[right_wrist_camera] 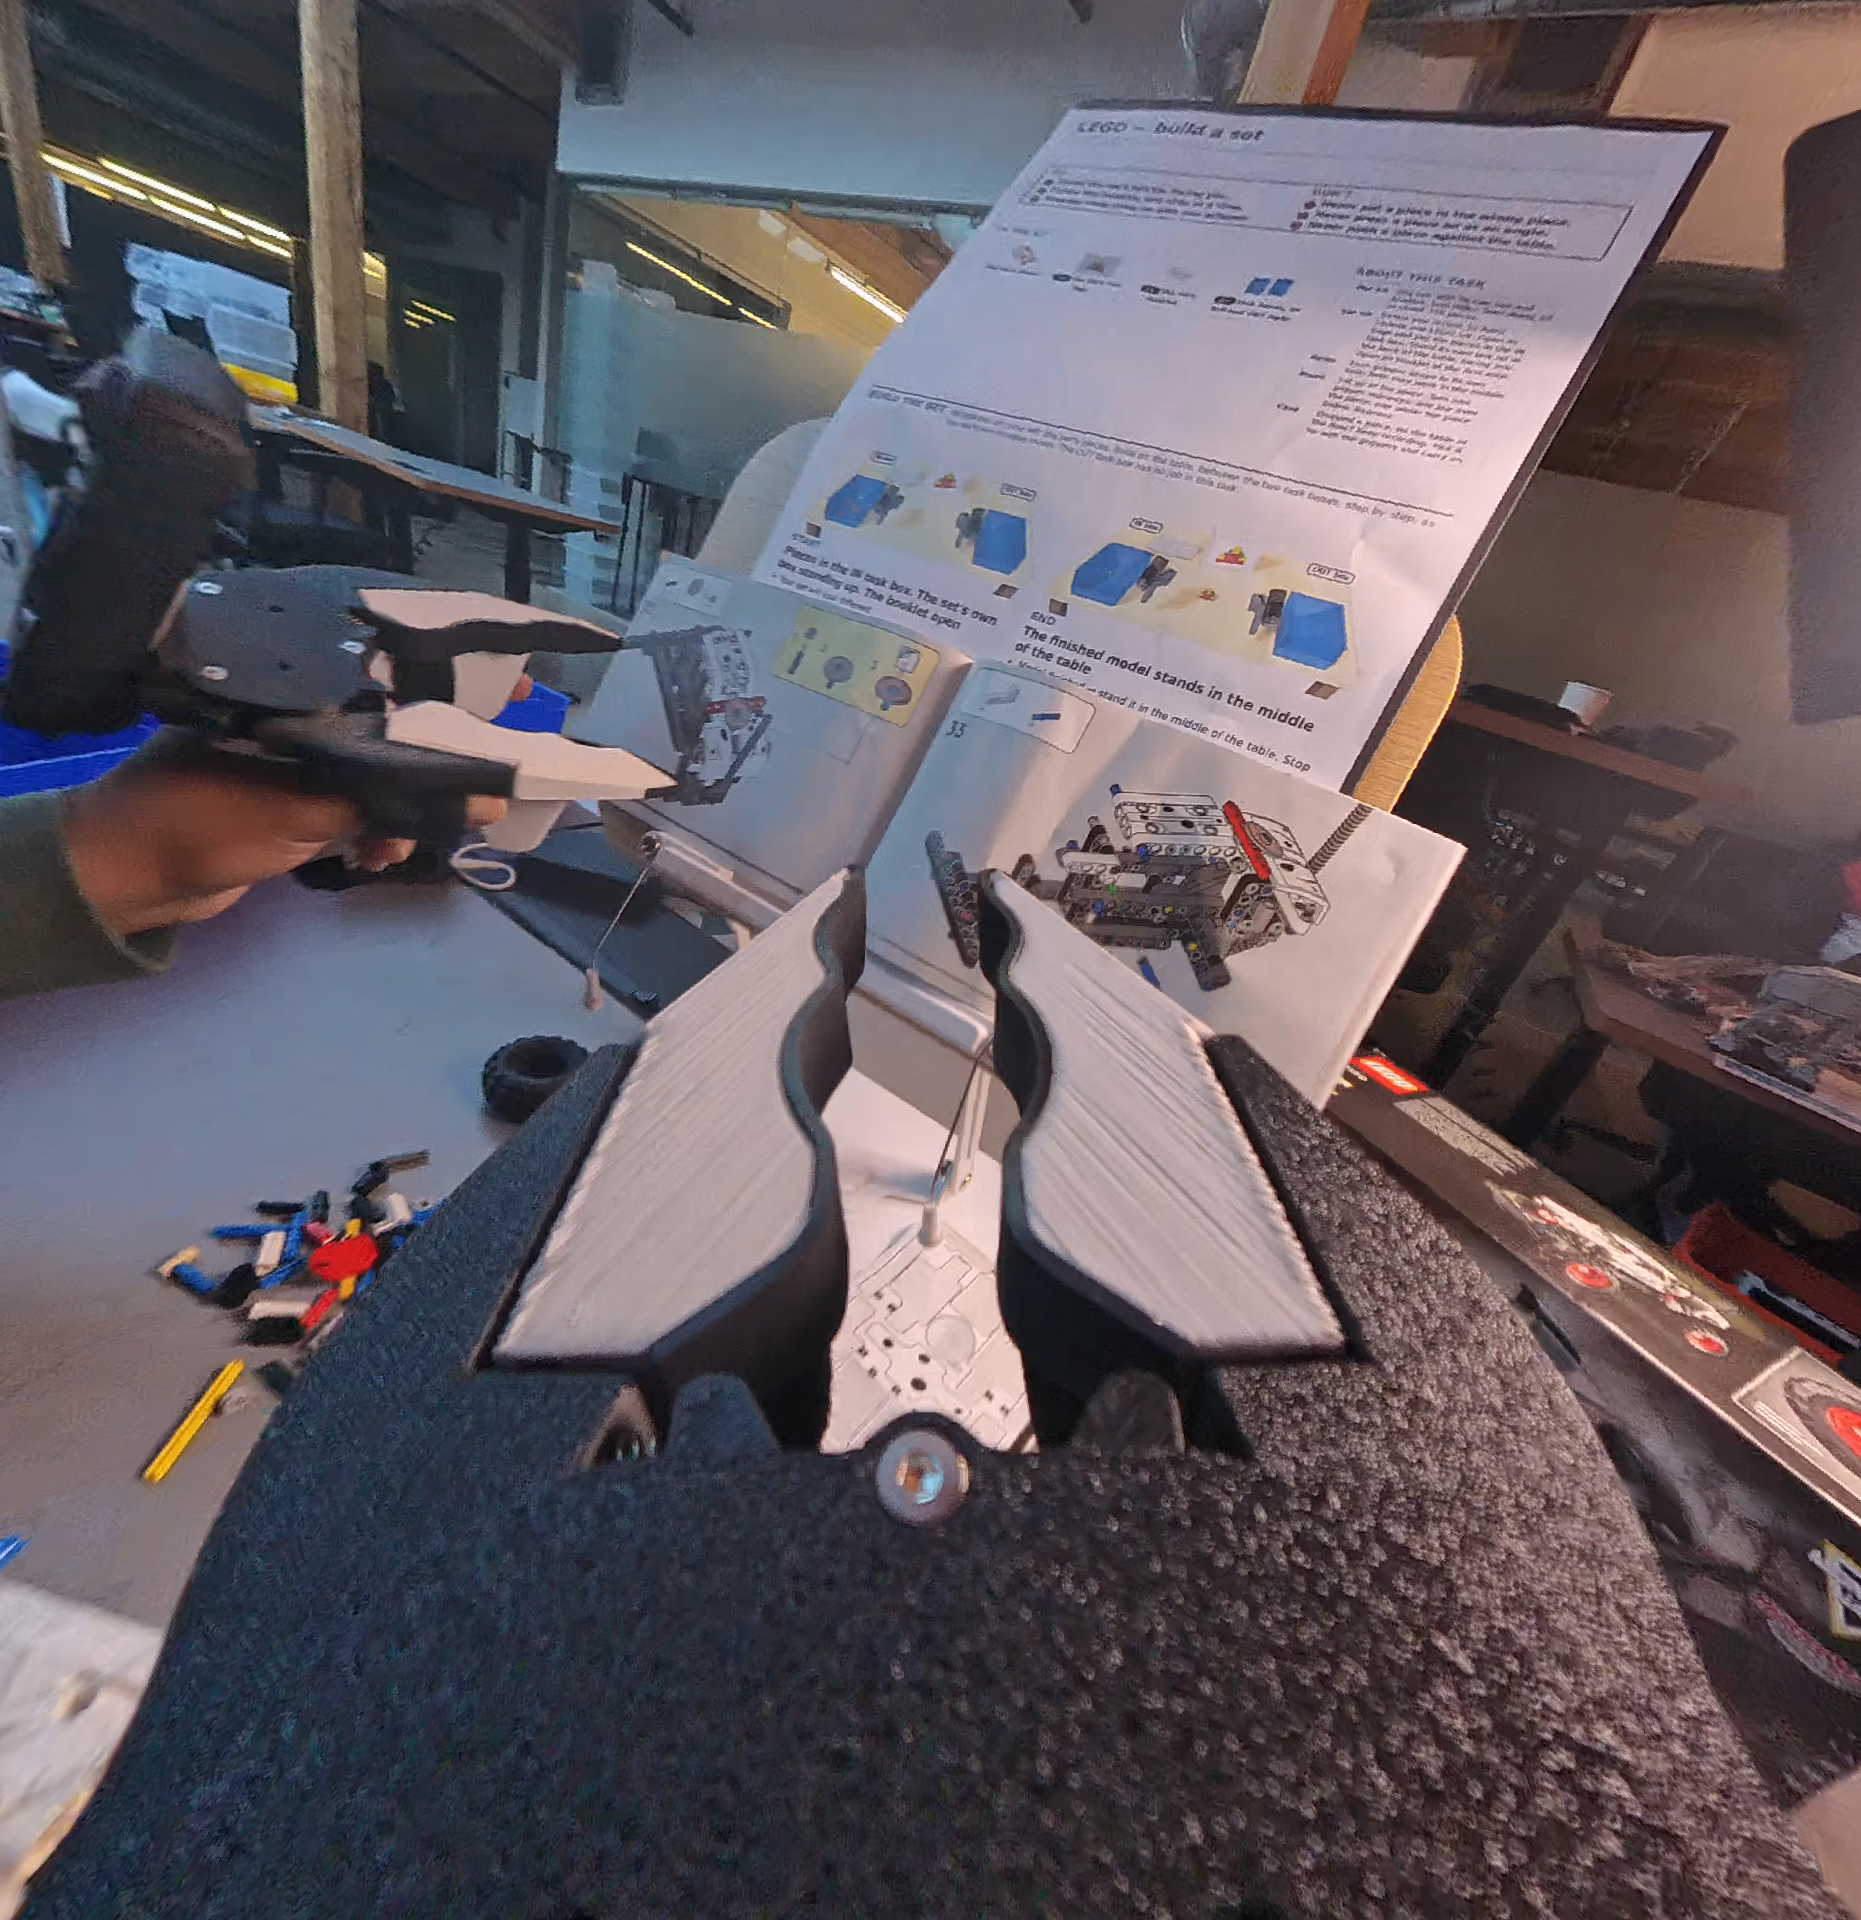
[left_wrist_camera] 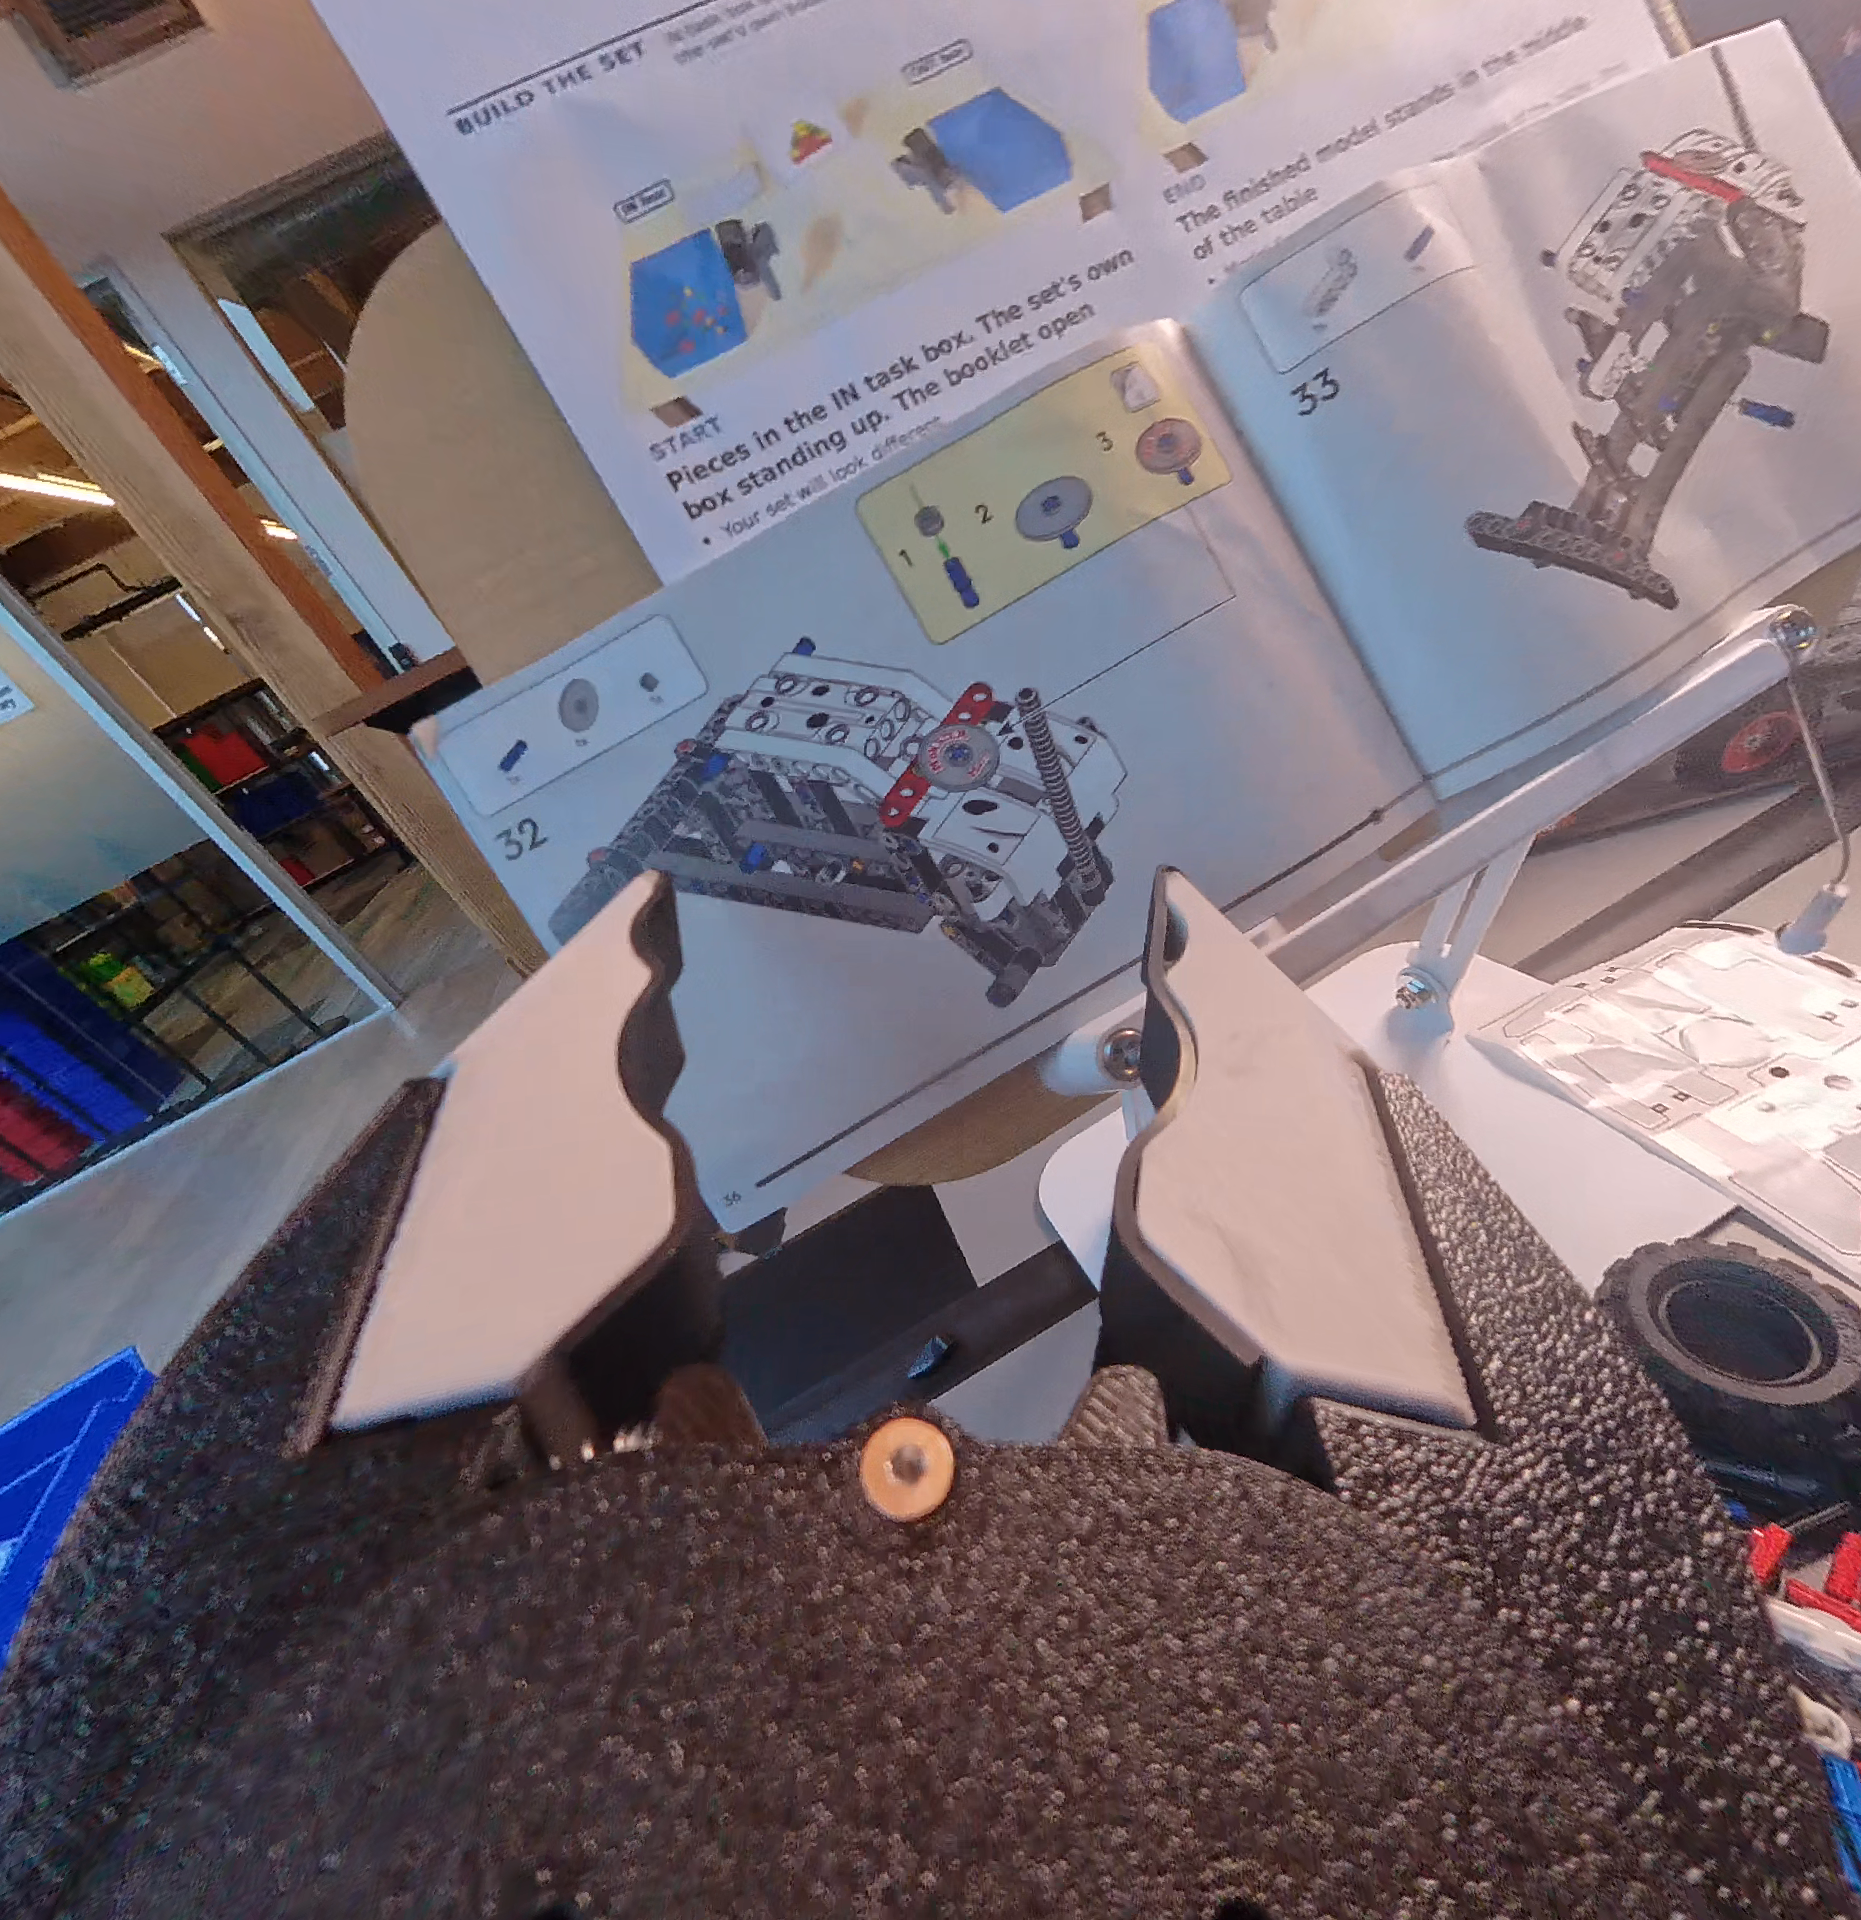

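Grippers are hanging over a grey table (right_wrist_camera: 230,1060), both with nothing between their fingers. The right gripper (right_wrist_camera: 921,894) is holding its jaws a narrow gap apart, pointing at the right-hand page of an open instruction booklet (right_wrist_camera: 1269,997). A white stand (left_wrist_camera: 1425,1039) is propping the booklet upright, with a clear plastic sheet (left_wrist_camera: 1684,1060) lying on its base. To the left, a heap of small red, blue, black and white building pieces (right_wrist_camera: 302,1257) is lying near a yellow rod (right_wrist_camera: 193,1418), and a black rubber tyre (right_wrist_camera: 531,1075) is sitting beyond them. A person's hand (right_wrist_camera: 209,842) is gripping the left gripper (left_wrist_camera: 910,894), its jaws spread wide before the booklet's left page. Behind the booklet, a large printed sheet (right_wrist_camera: 1269,395) is leaning on a dark board.
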Demonstrator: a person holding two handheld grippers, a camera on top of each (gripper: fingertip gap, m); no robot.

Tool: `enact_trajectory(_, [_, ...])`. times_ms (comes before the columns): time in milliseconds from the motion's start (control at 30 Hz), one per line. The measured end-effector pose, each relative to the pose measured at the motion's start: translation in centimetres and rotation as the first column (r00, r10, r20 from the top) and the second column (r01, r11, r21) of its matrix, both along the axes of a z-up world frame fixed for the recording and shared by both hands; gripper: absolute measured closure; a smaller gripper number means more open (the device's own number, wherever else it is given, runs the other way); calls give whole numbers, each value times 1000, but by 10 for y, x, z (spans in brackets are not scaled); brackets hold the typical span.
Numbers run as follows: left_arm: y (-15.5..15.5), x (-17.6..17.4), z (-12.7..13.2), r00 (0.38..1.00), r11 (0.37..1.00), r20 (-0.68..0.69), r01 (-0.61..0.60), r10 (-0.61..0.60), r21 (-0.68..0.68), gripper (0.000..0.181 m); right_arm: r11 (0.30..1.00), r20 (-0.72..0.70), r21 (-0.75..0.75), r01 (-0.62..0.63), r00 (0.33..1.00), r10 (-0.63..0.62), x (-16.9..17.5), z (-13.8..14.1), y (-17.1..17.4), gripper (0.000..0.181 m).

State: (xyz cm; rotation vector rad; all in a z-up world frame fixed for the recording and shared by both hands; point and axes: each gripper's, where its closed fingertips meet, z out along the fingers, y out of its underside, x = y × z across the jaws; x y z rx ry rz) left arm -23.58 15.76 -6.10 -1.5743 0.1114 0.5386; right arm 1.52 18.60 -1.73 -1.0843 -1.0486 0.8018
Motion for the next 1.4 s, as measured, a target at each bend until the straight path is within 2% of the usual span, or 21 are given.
enact_trajectory(200, [13, -10, -20, 999, 998, -36, -40, 38, -56, 90, 999, 44, -40, 8, 999, -6, 40, -25, -31, 161])
enact_trajectory(400, [19, -2, -27, 997, 997, -62, -51, 47, -56, 118, 997, 34, -72, 34, 999, -32, 57, -45, -44, 162])
enact_trajectory(567, [23, 2, -29, 996, 995, -61, -65, 61, -76, 138, 995, 32, -95, 27, 999, -24, 57, -51, -46, 162])
enact_trajectory(633, [23, 2, -29, 997, 995, -52, -65, 62, -74, 141, 995, 36, -101, 20, 999, -17, 57, -53, -49, 162])
enact_trajectory(733, [19, 5, -13, 998, 998, -16, -60, 60, -16, 144, 994, 34, -112, 7, 999, -3, 57, -56, -54, 162])
enact_trajectory(867, [15, 20, 30, 1000, 994, 19, 8, -10, 109, 144, 992, 37, -124, 3, 999, 1, 59, -60, -58, 162])
enact_trajectory(967, [24, 31, 49, 996, 988, 49, 73, -81, 137, 156, 990, 34, -142, -3, 999, 8, 60, -63, -60, 163])
enact_trajectory(1067, [40, 33, 50, 987, 988, 106, 105, -117, 114, 181, 989, 38, -148, -3, 999, 9, 60, -66, -61, 163])
enact_trajectory(1233, [61, 32, 45, 969, 990, 208, 118, -133, 83, 181, 989, 41, -150, -4, 999, 10, 61, -66, -63, 163])
enact_trajectory(1400, [54, 16, 43, 969, 996, 237, 52, -68, 74, 181, 990, 47, -140, 1, 999, 6, 63, -67, -64, 164])
